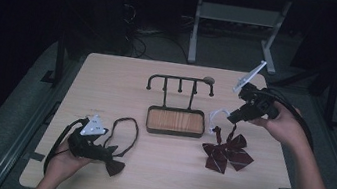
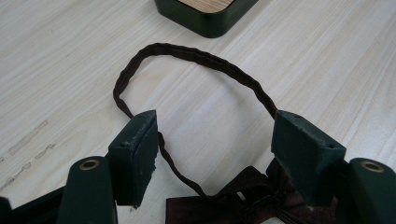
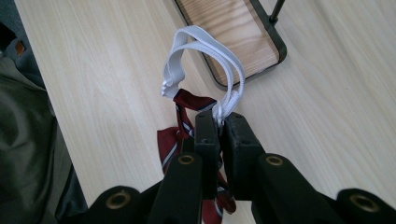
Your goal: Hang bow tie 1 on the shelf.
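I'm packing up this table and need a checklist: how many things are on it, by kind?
Bow ties: 2, a dark brown bow tie on a brown cord loop and a dark red striped bow tie on a white elastic strap
Black metal hook racks with a wooden tray base: 1
Total: 3

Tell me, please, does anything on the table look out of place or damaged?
Nothing looks damaged. Both bow ties are off the hook rack: the red bow tie hangs by its white strap from the right gripper, while the brown bow tie lies flat by the open left gripper.
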Demonstrator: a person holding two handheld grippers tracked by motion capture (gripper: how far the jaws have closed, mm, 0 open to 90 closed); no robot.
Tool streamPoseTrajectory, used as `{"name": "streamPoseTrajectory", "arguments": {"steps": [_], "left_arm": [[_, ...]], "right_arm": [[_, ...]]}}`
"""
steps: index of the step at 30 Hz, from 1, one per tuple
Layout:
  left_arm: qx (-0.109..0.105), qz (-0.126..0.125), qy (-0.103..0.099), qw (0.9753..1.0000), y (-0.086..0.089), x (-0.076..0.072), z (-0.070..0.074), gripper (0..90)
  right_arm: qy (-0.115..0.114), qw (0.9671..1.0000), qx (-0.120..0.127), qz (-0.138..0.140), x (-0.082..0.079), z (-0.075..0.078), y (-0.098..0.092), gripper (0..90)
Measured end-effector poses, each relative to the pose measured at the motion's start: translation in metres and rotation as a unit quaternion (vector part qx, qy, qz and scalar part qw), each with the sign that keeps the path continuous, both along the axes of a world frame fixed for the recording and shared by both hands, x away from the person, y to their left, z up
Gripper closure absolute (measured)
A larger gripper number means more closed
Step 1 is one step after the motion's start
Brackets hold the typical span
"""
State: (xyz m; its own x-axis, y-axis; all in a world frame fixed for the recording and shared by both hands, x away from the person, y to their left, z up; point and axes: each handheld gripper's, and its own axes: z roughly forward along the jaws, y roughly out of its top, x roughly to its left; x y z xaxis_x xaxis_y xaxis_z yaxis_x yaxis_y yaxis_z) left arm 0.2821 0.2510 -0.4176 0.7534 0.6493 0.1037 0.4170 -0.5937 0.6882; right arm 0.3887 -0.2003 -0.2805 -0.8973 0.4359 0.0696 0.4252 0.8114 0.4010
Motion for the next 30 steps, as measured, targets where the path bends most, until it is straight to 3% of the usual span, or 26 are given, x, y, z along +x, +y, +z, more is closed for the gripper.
{"name": "streamPoseTrajectory", "arguments": {"steps": [30], "left_arm": [[0.006, -0.003, -0.004, 1.0000, -0.003, 0.000, 0.002, 32.4]], "right_arm": [[-0.014, 0.9998, 0.005, 0.012, 0.011, 0.030, 0.022, 84.6]]}}
